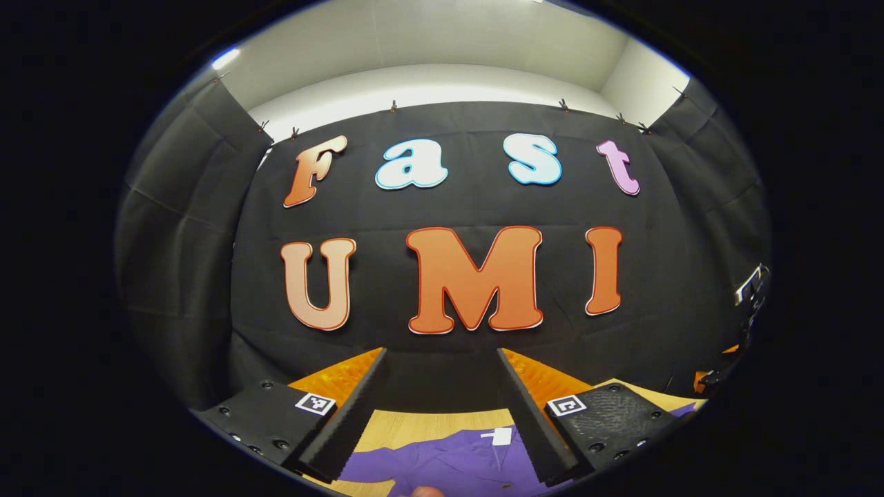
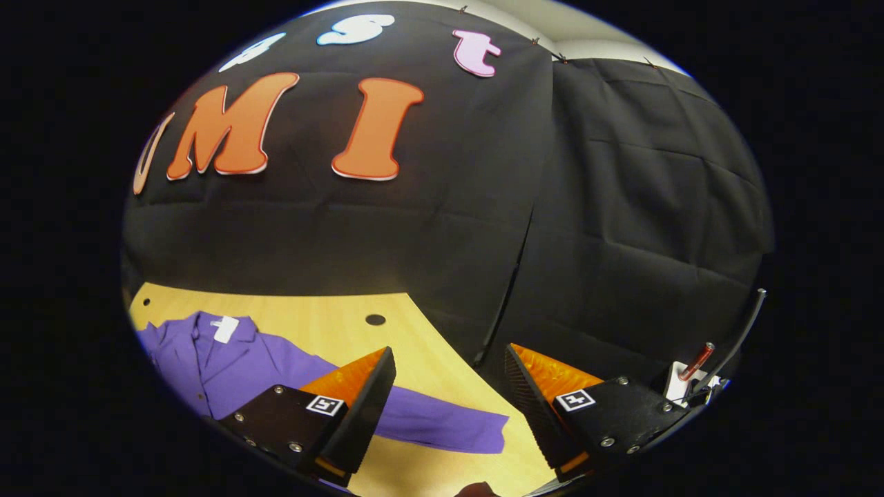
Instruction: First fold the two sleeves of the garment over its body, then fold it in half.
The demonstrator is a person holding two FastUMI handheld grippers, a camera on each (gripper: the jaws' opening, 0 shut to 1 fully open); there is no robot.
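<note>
Both of my grippers hung above the light wooden tabletop (image 2: 324,324) with their jaws spread wide and nothing between the fingers. From the right gripper (image 2: 449,386) the purple long-sleeved garment (image 2: 228,373) lay below and off to my left, flat on the wood with its collar and white neck label (image 2: 224,328) toward the far edge where the black cloth wall stood. One sleeve (image 2: 442,424) ran out from the body toward the table's right edge, its long axis close to straight across my view, passing just under the fingers and ending at a cuff a little short of the edge. That sleeve was unfolded, so I judged the first step had not yet begun. The right gripper was tilted only slightly down, looking more at the wall than at the cloth, so I judged it would need to pitch down and drop to reach the cuff. The left gripper (image 1: 442,407) was held nearly level and aimed at the far wall, with the garment's collar and label (image 1: 498,435) low between its fingers, so it sat over the body near the neck. I could not see the other sleeve from either camera. Of the two, the right gripper looked nearer to a sleeve end, and I judged it the likelier one to start.
</note>
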